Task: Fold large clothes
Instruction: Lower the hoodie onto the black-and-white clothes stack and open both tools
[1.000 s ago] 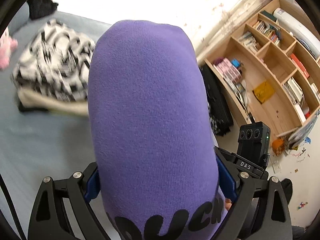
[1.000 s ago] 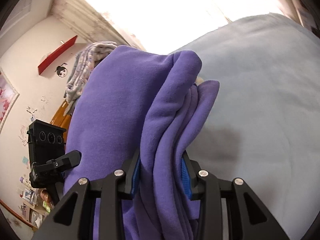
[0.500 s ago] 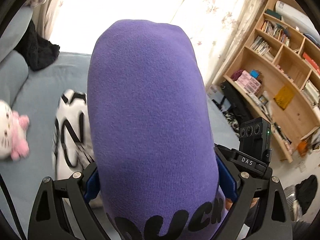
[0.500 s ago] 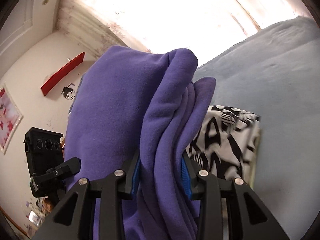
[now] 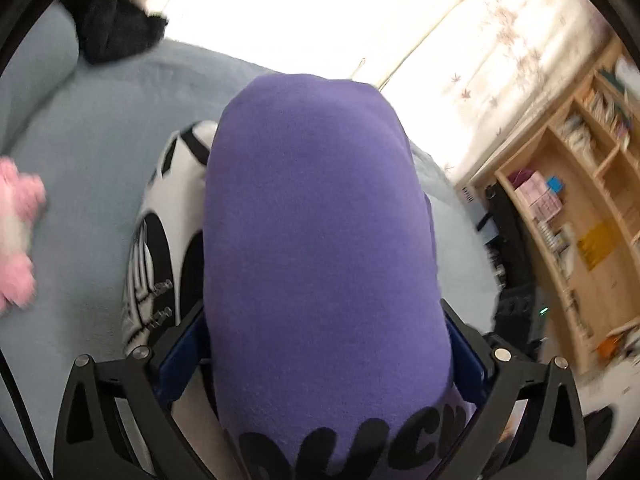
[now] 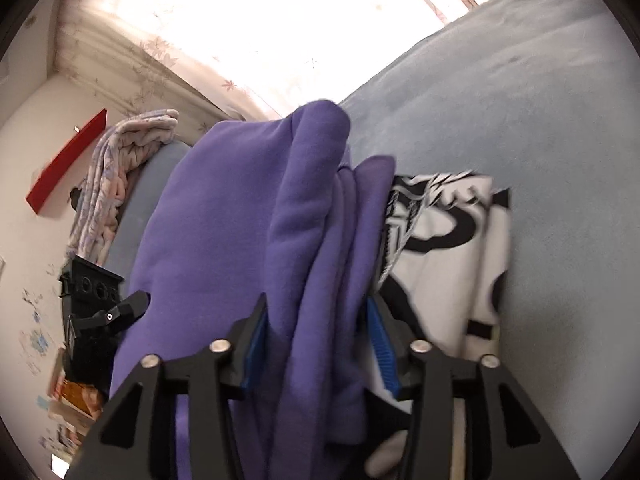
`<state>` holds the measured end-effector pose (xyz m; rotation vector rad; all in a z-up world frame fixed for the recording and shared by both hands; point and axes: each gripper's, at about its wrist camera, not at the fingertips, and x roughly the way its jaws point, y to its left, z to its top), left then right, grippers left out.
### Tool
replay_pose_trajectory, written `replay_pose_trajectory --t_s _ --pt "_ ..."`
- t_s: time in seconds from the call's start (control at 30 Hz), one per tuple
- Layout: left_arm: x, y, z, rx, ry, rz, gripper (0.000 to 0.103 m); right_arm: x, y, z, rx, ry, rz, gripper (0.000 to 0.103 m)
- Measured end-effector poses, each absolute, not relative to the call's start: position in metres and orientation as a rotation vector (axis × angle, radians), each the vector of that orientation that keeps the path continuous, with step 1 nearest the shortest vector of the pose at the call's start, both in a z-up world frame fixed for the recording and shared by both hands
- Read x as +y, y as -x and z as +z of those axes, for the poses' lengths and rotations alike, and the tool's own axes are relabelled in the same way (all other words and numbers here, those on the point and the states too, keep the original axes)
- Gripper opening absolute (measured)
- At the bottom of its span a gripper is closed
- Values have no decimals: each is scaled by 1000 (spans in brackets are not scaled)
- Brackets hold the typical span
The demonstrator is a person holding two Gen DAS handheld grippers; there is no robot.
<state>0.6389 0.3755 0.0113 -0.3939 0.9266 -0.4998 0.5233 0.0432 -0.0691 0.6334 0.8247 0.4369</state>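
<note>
A folded purple sweatshirt [image 5: 320, 248] with black lettering fills the middle of the left wrist view; my left gripper [image 5: 324, 344] is shut on it, its jaws wide around the thick bundle. In the right wrist view my right gripper [image 6: 316, 332] is shut on the layered edge of the same purple sweatshirt [image 6: 248, 232]. The sweatshirt hangs just over a folded black-and-white garment [image 6: 452, 240] lying on the light blue bed [image 6: 540, 100]; that garment also shows in the left wrist view [image 5: 160, 240].
A pink-and-white plush toy [image 5: 16, 232] lies on the bed at the left. A black item [image 5: 116, 16] rests by the window. A wooden bookshelf [image 5: 580, 200] stands at the right. A pale quilted blanket [image 6: 116, 172] is heaped at the bed's far edge.
Both grippers have carried the purple sweatshirt toward and down over the black-and-white garment, which now looks larger and closer below. Both grips are unchanged.
</note>
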Motion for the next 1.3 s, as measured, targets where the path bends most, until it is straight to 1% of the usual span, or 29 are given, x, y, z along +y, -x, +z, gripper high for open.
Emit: replay_pose_trajectory --t_s 0.03,0.13,0.23,0.3,0.37,0.4,0.47,0.5,0.57,0.6,0.67,0.7,0.73,0.77,0.8,0.83,0.87,0.9,0.93,1.03,1.17,1.3 --pt "373 -637 17 910 356 -482 103 40 -521 -66 837 -620 444 55" --pt "369 -626 28 897 324 -419 103 31 -514 -59 868 -637 454 55" --pt "368 -603 44 830 287 -272 102 27 -499 -46 863 -587 439 55" --pt "362 -586 52 800 263 -210 95 25 -478 -33 827 -534 438 55" --pt "351 -567 58 797 219 -203 82 31 -464 -21 796 -503 444 55" --pt "344 -555 59 797 185 -192 79 35 -456 -15 783 -487 443 55" --pt "331 -531 59 797 135 -181 68 44 -442 -5 767 -459 453 55" --pt "325 -521 58 795 116 -165 65 47 -439 -3 766 -451 457 55" --pt "324 -504 55 795 95 -145 55 61 -431 4 752 -415 467 55" --pt "320 -496 54 786 89 -133 54 68 -427 7 741 -397 470 55" --pt "315 -489 52 767 56 -109 54 81 -427 8 740 -383 485 55" --pt "314 -488 48 767 38 -98 54 86 -428 6 741 -383 488 53" --pt "312 -483 47 773 30 -89 54 91 -431 3 748 -376 477 46" --pt "311 -484 44 780 24 -79 55 93 -435 -2 763 -372 459 42" --pt "312 -487 41 781 13 -69 56 94 -440 -10 786 -363 432 35" --pt "313 -491 39 778 -11 -63 58 94 -445 -18 805 -344 394 18" --pt "312 -491 36 775 -39 -57 63 93 -448 -23 808 -323 366 8" --pt "311 -492 32 775 -67 -44 66 90 -450 -28 810 -285 323 0" --pt "311 -495 27 782 -75 -42 69 85 -450 -31 803 -267 307 0" --pt "315 -500 19 805 -50 -44 74 77 -447 -33 797 -250 303 0" --pt "321 -503 15 812 -15 -11 89 84 -441 -27 795 -198 285 0" --pt "322 -496 21 791 -2 5 89 82 -434 -20 823 -215 298 0"
